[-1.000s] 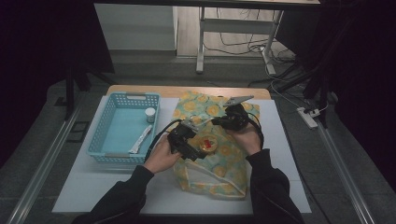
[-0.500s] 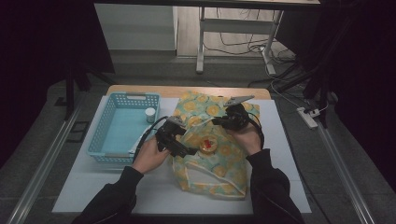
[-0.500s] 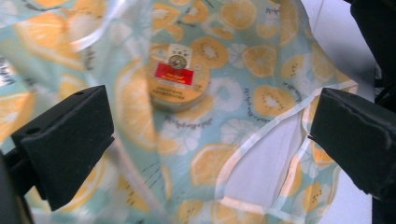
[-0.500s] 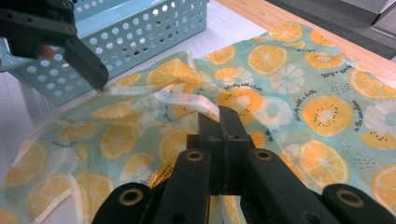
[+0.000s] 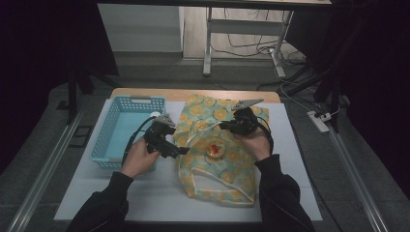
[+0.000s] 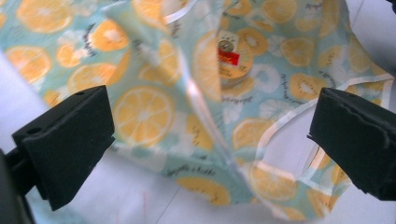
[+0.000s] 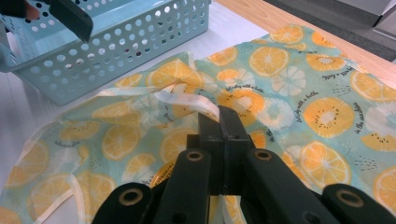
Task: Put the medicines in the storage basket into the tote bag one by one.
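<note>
A white table top (image 5: 290, 159) carries the whole arrangement, seen from the high view with the person's dark sleeves entering at 6 o'clock. At its centre lies a translucent bag printed with orange slices (image 5: 217, 164), crumpled, its white-trimmed handles toward 6 o'clock; in the left gripper view the same bag (image 6: 154, 107) spreads across the table beyond the jaws. A light blue perforated basket (image 5: 126, 130) stands at 9 o'clock of the bag, just beside its edge, and its holed wall (image 7: 130, 46) appears at 11 o'clock in the right gripper view. The left gripper (image 5: 170, 145) hovers between basket and bag, at the bag's 9 o'clock edge; its two black jaws stand wide apart with nothing pressed between them, the bag visible through the gap (image 6: 210, 140). The right gripper (image 5: 228, 125) sits at 1 o'clock of the bag's centre, jaws brought together and clamped on a raised fold of the bag's white-edged rim (image 7: 219, 119). A small round yellow item with a red label (image 5: 215, 146) lies inside the bag near its centre, seen through the film (image 6: 231, 58).
</note>
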Tool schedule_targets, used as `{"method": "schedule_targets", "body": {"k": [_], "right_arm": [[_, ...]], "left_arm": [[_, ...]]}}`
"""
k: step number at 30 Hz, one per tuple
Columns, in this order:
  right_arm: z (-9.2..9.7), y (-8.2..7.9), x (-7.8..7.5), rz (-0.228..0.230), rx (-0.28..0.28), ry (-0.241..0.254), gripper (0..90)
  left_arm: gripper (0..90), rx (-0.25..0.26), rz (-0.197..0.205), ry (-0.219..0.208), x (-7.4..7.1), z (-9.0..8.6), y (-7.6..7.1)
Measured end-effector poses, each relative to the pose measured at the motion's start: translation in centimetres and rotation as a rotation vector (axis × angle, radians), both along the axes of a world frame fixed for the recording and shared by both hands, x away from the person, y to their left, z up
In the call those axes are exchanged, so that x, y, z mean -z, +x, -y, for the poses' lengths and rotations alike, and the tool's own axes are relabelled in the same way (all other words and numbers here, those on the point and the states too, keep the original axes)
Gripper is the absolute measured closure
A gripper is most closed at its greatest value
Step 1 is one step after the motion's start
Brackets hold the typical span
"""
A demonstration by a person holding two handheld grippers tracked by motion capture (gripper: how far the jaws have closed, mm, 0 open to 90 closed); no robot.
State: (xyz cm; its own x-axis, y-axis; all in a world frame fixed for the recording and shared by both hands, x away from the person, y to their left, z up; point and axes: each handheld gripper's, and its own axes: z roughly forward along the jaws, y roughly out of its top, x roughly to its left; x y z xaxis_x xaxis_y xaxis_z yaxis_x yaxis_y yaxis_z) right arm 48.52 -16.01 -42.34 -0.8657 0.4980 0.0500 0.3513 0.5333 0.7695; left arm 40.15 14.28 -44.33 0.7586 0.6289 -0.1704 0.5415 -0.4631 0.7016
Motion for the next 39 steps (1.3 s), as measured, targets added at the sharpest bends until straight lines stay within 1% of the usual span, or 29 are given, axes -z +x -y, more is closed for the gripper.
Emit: {"method": "schedule_targets", "body": {"k": [5,9,11,15,18,21,26,31,33,36,37,38,39], "right_arm": [[0.0,0.0,0.0,0.000,0.000,0.001,89.9],[-0.1,0.0,0.0,0.001,-0.001,0.000,89.9],[-0.1,0.0,0.1,0.002,-0.002,0.000,89.9],[-0.1,0.0,0.1,0.002,-0.003,-0.001,89.9],[-0.1,-0.1,0.0,0.001,-0.005,0.003,89.9],[-0.2,-0.1,0.0,0.002,-0.007,0.002,89.9],[-0.2,-0.1,0.0,-0.001,-0.006,0.001,89.9],[-0.2,0.0,0.1,-0.002,-0.004,-0.001,89.9],[-0.2,0.0,0.2,-0.004,-0.003,-0.001,89.9],[-0.2,0.0,0.2,-0.003,-0.002,-0.003,89.9],[-0.2,0.0,0.2,-0.002,-0.003,-0.004,89.9],[-0.2,0.0,0.2,-0.001,-0.003,-0.003,89.9],[-0.2,0.0,0.2,-0.001,-0.003,-0.004,89.9]], "left_arm": [[0.1,-0.047,0.003,0.004,-0.1,-1.8,0.0],[0.0,-0.087,-0.009,0.021,0.1,-3.1,0.1],[0.0,-0.103,-0.015,0.020,0.3,-3.6,0.2],[0.0,-0.133,-0.022,0.036,0.5,-4.7,0.3],[0.0,-0.162,-0.009,0.053,0.7,-5.3,0.4],[0.0,-0.188,-0.010,0.064,0.9,-6.0,0.7],[0.0,-0.225,-0.026,0.076,1.4,-6.8,1.2],[0.1,-0.251,-0.038,0.107,2.0,-7.5,1.7],[0.2,-0.257,-0.050,0.102,2.2,-7.9,2.0],[0.1,-0.263,-0.065,0.112,2.7,-8.3,2.4],[0.0,-0.262,-0.071,0.109,2.9,-8.5,2.5],[0.0,-0.266,-0.075,0.112,3.0,-8.6,2.6],[0.0,-0.271,-0.079,0.126,3.2,-8.7,2.8]]}}
